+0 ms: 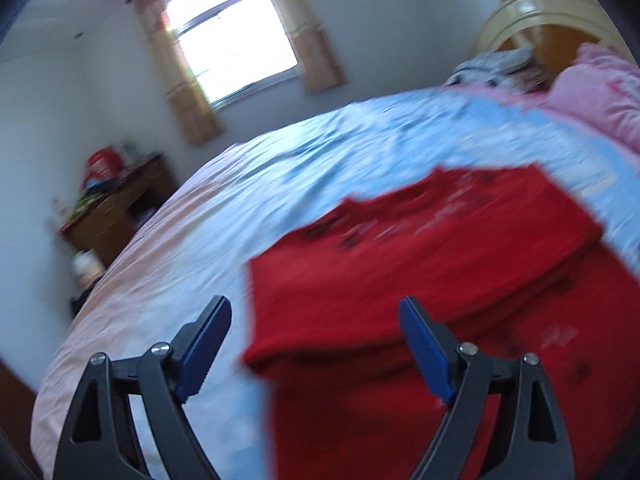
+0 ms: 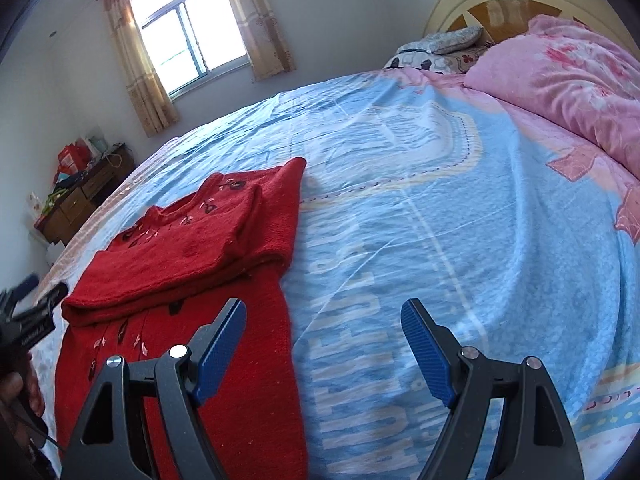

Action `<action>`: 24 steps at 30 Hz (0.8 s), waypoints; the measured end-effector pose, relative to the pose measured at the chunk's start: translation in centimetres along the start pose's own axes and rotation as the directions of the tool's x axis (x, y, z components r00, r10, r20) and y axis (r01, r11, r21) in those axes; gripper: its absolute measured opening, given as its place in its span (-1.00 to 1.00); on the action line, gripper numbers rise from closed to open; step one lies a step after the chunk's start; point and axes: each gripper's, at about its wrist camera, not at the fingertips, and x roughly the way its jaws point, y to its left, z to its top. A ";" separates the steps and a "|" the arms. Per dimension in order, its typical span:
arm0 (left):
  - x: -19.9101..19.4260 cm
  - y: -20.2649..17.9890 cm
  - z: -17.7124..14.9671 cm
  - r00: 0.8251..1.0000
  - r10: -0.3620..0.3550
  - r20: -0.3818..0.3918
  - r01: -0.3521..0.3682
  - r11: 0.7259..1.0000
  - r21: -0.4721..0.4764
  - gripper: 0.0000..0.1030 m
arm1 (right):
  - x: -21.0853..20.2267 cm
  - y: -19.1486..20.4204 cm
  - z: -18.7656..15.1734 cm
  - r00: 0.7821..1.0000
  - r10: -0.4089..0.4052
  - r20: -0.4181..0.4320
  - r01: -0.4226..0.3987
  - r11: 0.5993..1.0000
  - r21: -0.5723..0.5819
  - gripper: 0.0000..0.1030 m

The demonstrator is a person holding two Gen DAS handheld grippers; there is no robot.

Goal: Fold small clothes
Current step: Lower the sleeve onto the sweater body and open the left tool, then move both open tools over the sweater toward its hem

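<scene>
Two grippers: I have both over the bed (image 2: pixel 440 200), and neither holds anything.
Sweater place: the red sweater (image 2: pixel 192 240) lies flat on the blue bedsheet, toward the bed's left edge in the right wrist view, its top part with the neckline already folded down over the body.
Long axis: in the right wrist view it runs from about 6 o'clock, near me, up toward 1 o'clock, neckline end farthest away.
From the left gripper: the left gripper (image 1: pixel 316 340) points at the folded edge; the sweater fills that view from 12 to 5 o'clock, and its near left corner sits in line with the gap between the jaws. The view is blurred, so I cannot tell whether a finger touches the knit.
From the right gripper: the right gripper (image 2: pixel 324 340) has the sweater at 9 to 11 o'clock; its left finger overlaps the lower body in the picture, while the right finger is over bare sheet.
Nearer hand: I judge the left nearer the fold's corner; it shows at 9 o'clock in the right wrist view.
Left jaws: spread wide, nothing pinched.
Right jaws: spread wide, nothing between them.
Next move, my judgement: another fold turns on taking the near hem with both.
</scene>
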 end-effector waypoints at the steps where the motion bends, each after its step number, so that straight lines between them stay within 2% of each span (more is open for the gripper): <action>1: 0.4 1.2 -0.8 1.000 0.010 -0.018 -0.010 1.000 -0.018 0.74 | 0.0 0.2 -0.1 1.000 0.002 0.004 -0.002 1.000 -0.011 0.56; 4: 2.1 4.5 -3.0 0.995 -0.015 -0.099 0.004 0.993 -0.114 0.74 | -0.3 1.0 -0.3 1.000 0.013 0.020 -0.012 0.999 -0.053 0.56; 8: 3.5 5.9 -4.0 0.986 -0.084 -0.142 0.052 0.975 -0.214 0.74 | -0.8 2.4 -0.9 0.998 0.013 0.056 -0.005 0.992 -0.128 0.56; 10: 4.0 5.9 -4.0 0.982 -0.128 -0.139 0.091 0.964 -0.250 0.74 | -1.0 2.9 -1.1 0.997 0.003 0.072 0.008 0.987 -0.159 0.56; 15: 4.6 6.2 -4.1 0.973 -0.188 -0.136 0.141 0.944 -0.299 0.74 | -1.0 3.9 -1.7 0.995 -0.018 0.099 0.038 0.979 -0.202 0.56; 19: 3.1 6.9 -4.7 0.967 -0.218 -0.132 0.164 0.929 -0.333 0.74 | -0.7 4.2 -2.1 0.995 -0.029 0.090 0.048 0.978 -0.204 0.56; 20: 2.4 7.1 -5.0 0.966 -0.234 -0.110 0.182 0.918 -0.352 0.74 | -0.6 4.3 -2.1 0.996 -0.030 0.087 0.048 0.978 -0.204 0.56; 22: 1.6 7.3 -5.0 0.963 -0.257 -0.079 0.210 0.904 -0.372 0.84 | -0.3 4.5 -2.3 0.996 -0.035 0.081 0.052 0.977 -0.208 0.56; 24: 1.7 6.9 -4.4 0.963 -0.263 -0.061 0.226 0.908 -0.352 0.97 | 0.2 4.9 -2.6 0.996 -0.046 0.071 0.061 0.974 -0.220 0.56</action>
